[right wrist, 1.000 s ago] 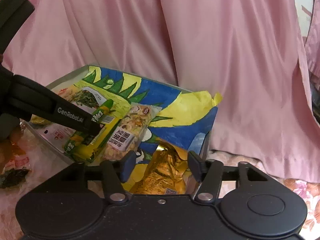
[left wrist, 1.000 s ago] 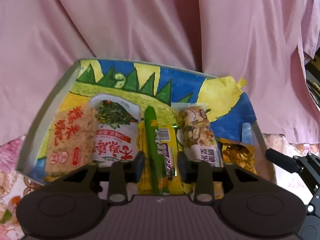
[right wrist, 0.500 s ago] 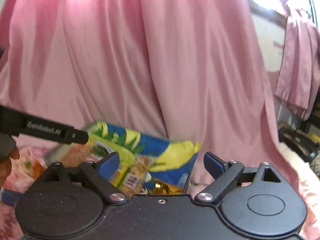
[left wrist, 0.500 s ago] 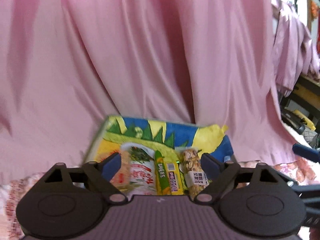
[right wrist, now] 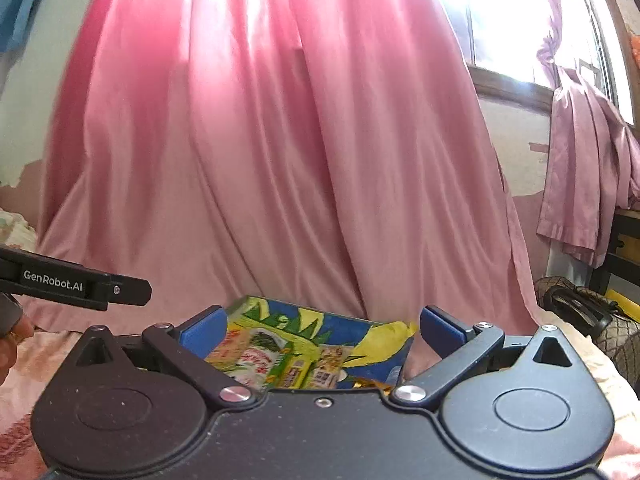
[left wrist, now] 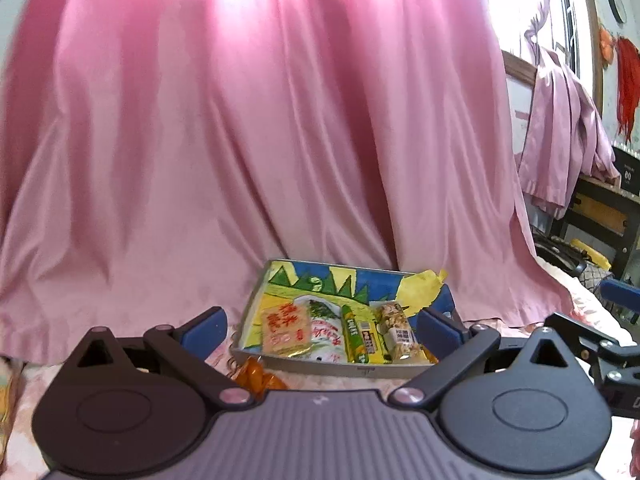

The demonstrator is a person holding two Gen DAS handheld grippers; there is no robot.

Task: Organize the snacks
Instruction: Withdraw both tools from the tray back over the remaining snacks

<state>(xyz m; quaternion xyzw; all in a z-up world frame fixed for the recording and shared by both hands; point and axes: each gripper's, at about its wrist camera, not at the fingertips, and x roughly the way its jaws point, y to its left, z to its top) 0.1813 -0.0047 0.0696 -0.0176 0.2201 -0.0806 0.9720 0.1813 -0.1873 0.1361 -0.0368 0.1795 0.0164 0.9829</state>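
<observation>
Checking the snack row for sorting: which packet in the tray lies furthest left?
The orange rice-cracker packet with red characters; the seaweed packet, green stick and nut bar all lie to its right.

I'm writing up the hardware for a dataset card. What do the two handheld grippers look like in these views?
Both look alike: the left gripper and right gripper each have a black body with two round caps, black linkage arms on silver rivets, and blue fingertip pads. The left body is ribbed on top, the right smooth. White "GenRobot.AI" lettering marks the left gripper's side, seen from the right wrist. No cables or sleeves show.

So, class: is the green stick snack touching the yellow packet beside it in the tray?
Touching. The left wrist view shows the green stick lying against the yellow packet, no gap.
</observation>
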